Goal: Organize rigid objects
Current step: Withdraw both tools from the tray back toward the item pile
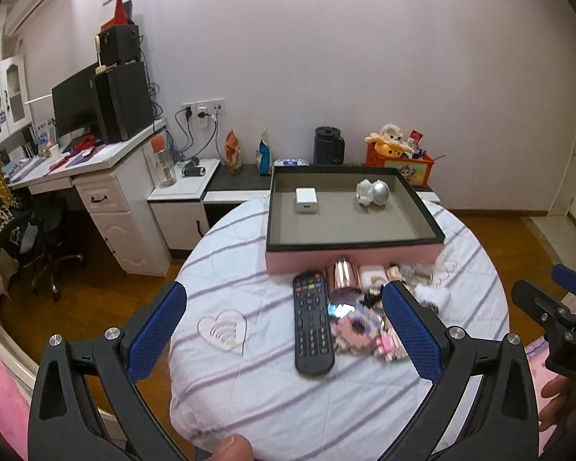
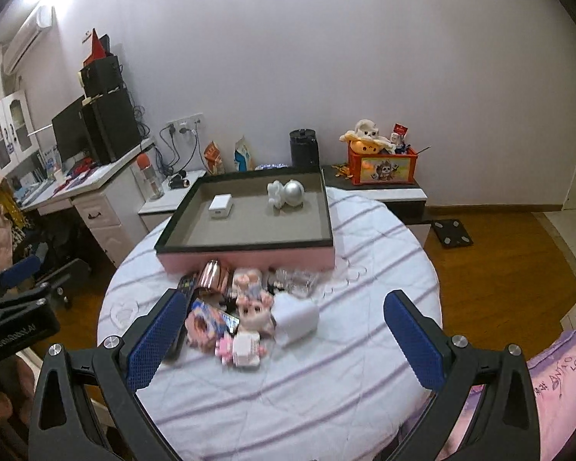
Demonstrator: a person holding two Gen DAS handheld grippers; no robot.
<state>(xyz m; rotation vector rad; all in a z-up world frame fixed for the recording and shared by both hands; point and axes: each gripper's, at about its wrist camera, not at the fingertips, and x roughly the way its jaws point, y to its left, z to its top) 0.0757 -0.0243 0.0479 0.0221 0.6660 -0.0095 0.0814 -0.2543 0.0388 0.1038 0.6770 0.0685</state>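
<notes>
Both the left gripper point(image 1: 284, 319) and right gripper point(image 2: 288, 326) are hanging spread wide, empty. The remote point(image 1: 312, 324) is lying fully exposed only in the left view; the white cube point(image 2: 296, 319) is showing clearly only in the right. The pink box point(image 1: 349, 259) is sitting on the striped round table point(image 1: 249, 384), beside a desk point(image 1: 107, 153).

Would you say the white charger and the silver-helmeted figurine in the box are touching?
Apart: both wrist views show bare box floor between the white charger and the figurine.

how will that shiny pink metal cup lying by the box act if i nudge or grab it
The pink cup lies on its side, so a nudge would probably roll it, likely toward the remote. Its mirror-like wall looks smooth, so the pads may slip. It looks rigid and probably light.
</notes>
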